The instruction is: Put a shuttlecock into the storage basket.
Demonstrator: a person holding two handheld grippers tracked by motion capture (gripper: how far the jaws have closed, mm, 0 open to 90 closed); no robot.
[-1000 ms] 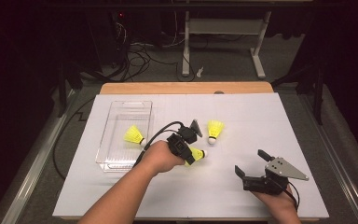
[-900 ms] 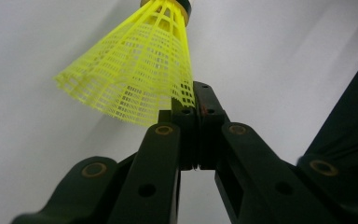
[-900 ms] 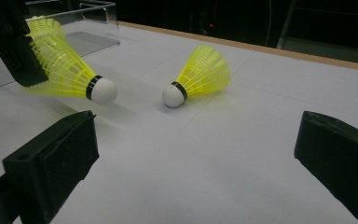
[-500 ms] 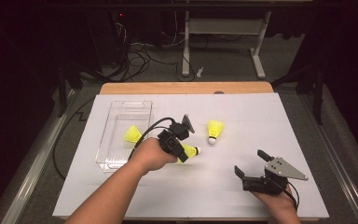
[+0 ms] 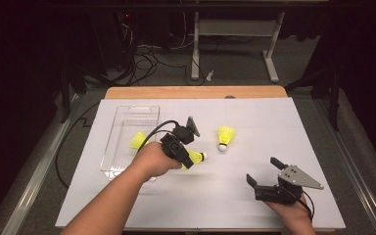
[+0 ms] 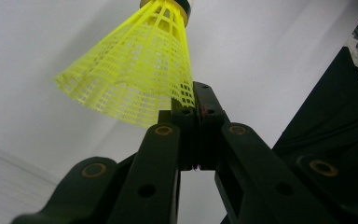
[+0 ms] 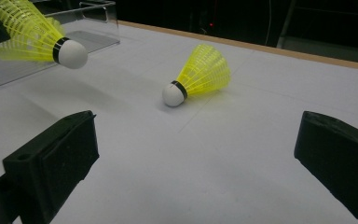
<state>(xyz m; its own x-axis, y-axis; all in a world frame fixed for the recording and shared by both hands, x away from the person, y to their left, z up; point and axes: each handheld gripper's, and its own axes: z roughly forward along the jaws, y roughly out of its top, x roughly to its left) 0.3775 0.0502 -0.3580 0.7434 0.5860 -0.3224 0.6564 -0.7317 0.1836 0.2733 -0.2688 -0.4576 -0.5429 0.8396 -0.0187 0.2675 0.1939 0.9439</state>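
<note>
Lighting: bright, even, from overhead onto the white table; surroundings and floor beyond fall to near black. Shadows: soft and faint, a pale one under the held shuttlecock, another beside the lying shuttlecock. Glare: mild sheen on the clear tray walls. Focus: high view soft overall, slightly grainy. Left gripper view: jaws and mesh sharp, background washed out. Right gripper view: near jaws blurred, far edge dim.
</note>
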